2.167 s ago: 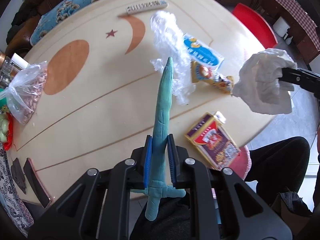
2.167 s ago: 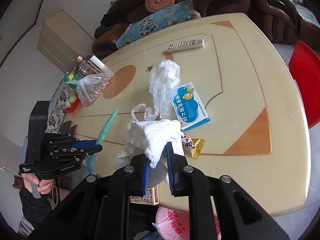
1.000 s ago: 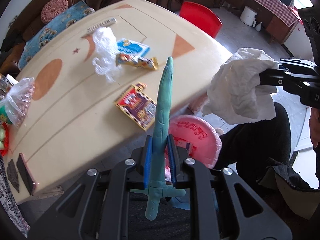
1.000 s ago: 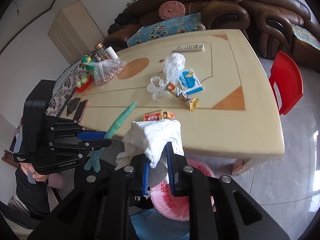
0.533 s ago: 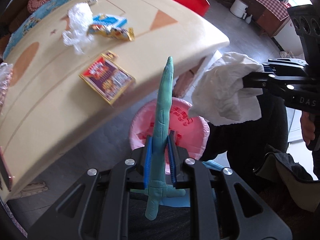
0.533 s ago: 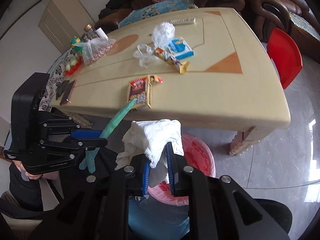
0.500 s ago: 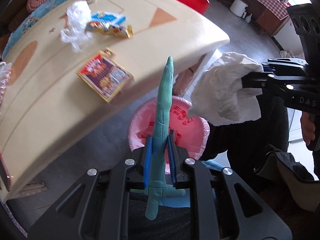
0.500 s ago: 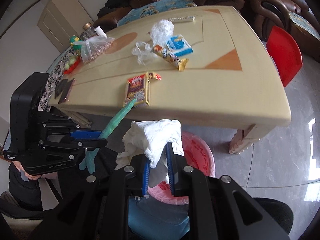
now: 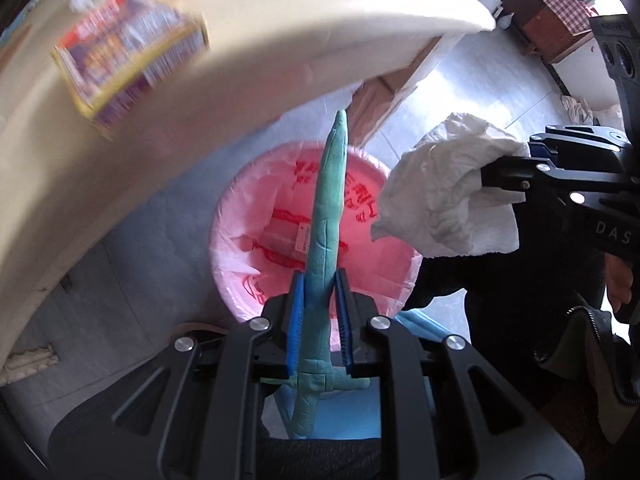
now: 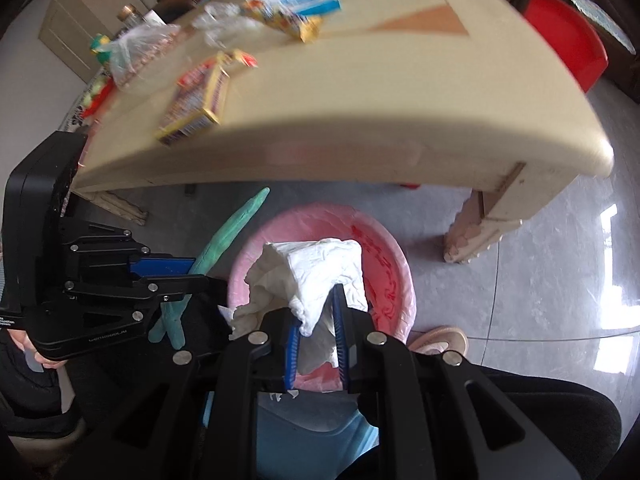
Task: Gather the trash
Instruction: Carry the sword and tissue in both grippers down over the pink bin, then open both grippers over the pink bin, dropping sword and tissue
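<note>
1. The bin (image 9: 256, 216) with the pink bag stands on the floor, just under the edge of the table (image 9: 280, 40). Both grippers point steeply down toward it.
2. The left gripper (image 9: 319, 292) holds a long green glove (image 9: 328, 216). The long axis of the glove runs forward from the jaws, and in the left wrist view it lies across the open mouth of the bin.
3. The right gripper (image 10: 316, 320) holds a crumpled white tissue (image 10: 320, 268). In the right wrist view the tissue hangs directly over the pink bag; in the left wrist view it is beside the rim, so I judge it is close to the opening.
4. The jaws of both grippers are narrow, pressed on these thin things. Neither thing touches the bin yet, as far as I can tell.
5. More trash waits on the table: a flat box (image 10: 196, 100), a snack wrapper (image 10: 284, 20) and clear plastic (image 10: 224, 26).
6. I think the next move is only to open the jaws above the bin.
</note>
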Action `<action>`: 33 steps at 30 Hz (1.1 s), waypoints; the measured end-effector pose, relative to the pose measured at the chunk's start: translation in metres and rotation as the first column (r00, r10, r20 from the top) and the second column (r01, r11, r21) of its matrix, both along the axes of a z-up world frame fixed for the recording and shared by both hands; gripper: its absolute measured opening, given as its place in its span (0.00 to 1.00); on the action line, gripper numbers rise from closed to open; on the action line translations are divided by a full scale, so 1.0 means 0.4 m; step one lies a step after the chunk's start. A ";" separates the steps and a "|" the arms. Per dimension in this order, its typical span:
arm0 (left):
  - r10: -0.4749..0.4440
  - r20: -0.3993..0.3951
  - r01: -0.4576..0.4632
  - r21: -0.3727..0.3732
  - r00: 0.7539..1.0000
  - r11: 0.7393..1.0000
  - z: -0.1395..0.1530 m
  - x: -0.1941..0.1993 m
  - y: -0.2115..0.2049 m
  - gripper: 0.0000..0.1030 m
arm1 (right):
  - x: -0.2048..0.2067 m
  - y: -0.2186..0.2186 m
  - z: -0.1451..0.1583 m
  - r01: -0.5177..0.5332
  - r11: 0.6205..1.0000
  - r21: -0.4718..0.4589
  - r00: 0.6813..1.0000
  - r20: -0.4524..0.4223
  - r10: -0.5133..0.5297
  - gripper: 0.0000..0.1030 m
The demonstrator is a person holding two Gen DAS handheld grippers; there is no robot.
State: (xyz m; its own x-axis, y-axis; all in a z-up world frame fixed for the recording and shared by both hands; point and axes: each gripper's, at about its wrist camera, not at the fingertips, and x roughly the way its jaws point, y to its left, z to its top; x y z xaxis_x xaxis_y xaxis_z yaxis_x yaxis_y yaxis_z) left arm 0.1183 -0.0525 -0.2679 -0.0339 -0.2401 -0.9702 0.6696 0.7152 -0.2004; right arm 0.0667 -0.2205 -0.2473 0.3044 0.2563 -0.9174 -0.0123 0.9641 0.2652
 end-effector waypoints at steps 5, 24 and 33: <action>0.021 -0.053 -0.020 0.019 0.998 1.000 -0.080 0.011 -0.013 0.16 | 0.026 0.013 -0.083 -0.013 0.999 -0.038 0.999 -0.046 0.011 0.15; 0.090 -0.116 -0.076 0.117 0.989 0.990 -0.210 0.039 0.010 0.22 | 0.085 0.060 -0.277 -0.059 0.993 -0.097 0.989 -0.144 0.045 0.45; 0.061 -0.075 -0.050 0.143 0.995 0.989 -0.176 0.002 0.008 0.41 | 0.079 0.057 -0.224 -0.070 0.993 -0.092 0.993 -0.103 0.061 0.45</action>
